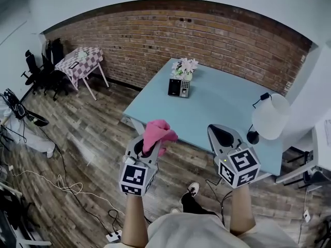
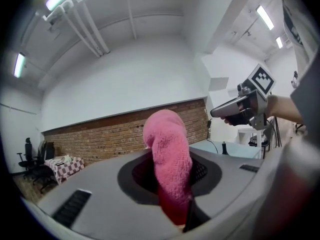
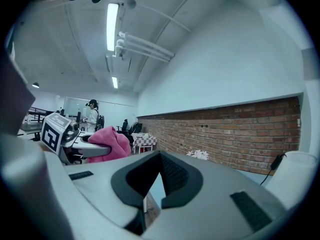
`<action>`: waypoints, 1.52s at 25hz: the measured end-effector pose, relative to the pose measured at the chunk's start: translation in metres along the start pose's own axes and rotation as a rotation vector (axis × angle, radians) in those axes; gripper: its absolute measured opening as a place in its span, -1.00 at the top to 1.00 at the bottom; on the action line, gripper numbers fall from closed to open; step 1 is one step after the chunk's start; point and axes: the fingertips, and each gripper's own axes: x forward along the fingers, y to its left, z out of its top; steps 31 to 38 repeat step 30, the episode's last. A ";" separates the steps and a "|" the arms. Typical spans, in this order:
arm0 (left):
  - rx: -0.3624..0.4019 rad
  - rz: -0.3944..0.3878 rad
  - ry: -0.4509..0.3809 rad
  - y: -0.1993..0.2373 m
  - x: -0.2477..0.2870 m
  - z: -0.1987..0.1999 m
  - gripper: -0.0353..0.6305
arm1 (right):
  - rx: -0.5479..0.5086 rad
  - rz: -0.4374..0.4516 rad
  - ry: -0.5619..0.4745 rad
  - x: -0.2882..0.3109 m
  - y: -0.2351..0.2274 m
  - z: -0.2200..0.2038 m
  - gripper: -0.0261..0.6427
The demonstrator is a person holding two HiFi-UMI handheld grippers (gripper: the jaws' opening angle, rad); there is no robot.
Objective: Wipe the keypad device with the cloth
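We grip the cloth in our left tongs; right tongs shut, empty. The keypad stands far ahead on the desk, rightward of the cloth

The person wears a pale cream top at the lower middle of the head view, and the forearms have no sleeves. Above it are a dark trouser leg and a white and black shoe. The left gripper and the right gripper have smooth grey shells with dark jaw pads. Each carries a cube with black-and-white square markers.
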 end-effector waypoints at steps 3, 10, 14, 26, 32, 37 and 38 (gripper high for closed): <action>0.015 -0.013 -0.019 -0.012 -0.016 0.008 0.51 | -0.024 -0.009 -0.011 -0.015 0.009 0.005 0.94; 0.006 0.006 -0.041 -0.018 -0.042 0.016 0.51 | -0.029 -0.025 -0.016 -0.040 0.019 0.008 0.94; 0.004 0.016 -0.048 -0.018 -0.053 0.017 0.51 | -0.032 -0.038 -0.015 -0.047 0.021 0.007 0.94; 0.035 -0.003 -0.038 -0.022 -0.058 0.018 0.51 | -0.021 -0.019 -0.003 -0.046 0.034 0.003 0.94; 0.021 -0.005 -0.019 -0.020 -0.056 0.008 0.51 | -0.019 -0.024 0.006 -0.045 0.034 0.001 0.94; 0.021 -0.005 -0.019 -0.020 -0.056 0.008 0.51 | -0.019 -0.024 0.006 -0.045 0.034 0.001 0.94; 0.021 -0.005 -0.019 -0.020 -0.056 0.008 0.51 | -0.019 -0.024 0.006 -0.045 0.034 0.001 0.94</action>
